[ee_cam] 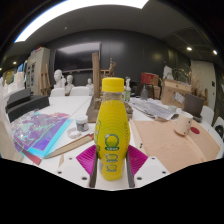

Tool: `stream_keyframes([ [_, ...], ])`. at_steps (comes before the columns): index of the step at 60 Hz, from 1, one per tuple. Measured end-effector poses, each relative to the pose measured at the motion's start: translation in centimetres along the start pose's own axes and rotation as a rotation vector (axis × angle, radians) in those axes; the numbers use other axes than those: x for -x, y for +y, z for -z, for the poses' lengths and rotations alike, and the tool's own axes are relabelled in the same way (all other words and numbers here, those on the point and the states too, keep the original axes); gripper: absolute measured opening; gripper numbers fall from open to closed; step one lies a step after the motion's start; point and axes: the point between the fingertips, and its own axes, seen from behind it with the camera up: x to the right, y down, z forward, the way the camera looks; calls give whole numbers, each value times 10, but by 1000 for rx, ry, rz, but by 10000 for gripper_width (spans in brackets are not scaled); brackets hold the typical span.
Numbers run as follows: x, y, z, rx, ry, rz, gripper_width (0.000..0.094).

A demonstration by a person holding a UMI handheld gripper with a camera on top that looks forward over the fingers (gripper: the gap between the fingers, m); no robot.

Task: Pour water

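Note:
A yellow bottle (112, 125) with a yellow cap and a green-and-white label stands upright between my fingers. My gripper (112, 170) is closed on its lower body, with both pink pads (86, 157) pressed against its sides. The bottle hides what lies straight ahead on the table. A small glass cup (82, 123) stands on the white table (70, 103) just left of the bottle and a little beyond it.
Colourful books or papers (42, 133) lie at the left beside a wooden stick (68, 146). A brown mat (178, 143) and papers (152, 108) lie at the right. Chairs and shelves stand in the dark room beyond the table.

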Motion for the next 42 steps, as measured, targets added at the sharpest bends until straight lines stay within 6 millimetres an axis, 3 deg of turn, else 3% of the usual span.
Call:
stream_keyframes([
  [9,1,0,0,1,-21,-3,273],
  [16,3,0,2,21,-37,7,265],
  [21,3,-15,7,15,-66,-8,265],
  [26,-1,-46,14,-12,-111,-85,264],
  [32,-14,-99,16,-60,-166,-225,264],
  [42,-65,-185,4,-116,-304,-634,263],
])
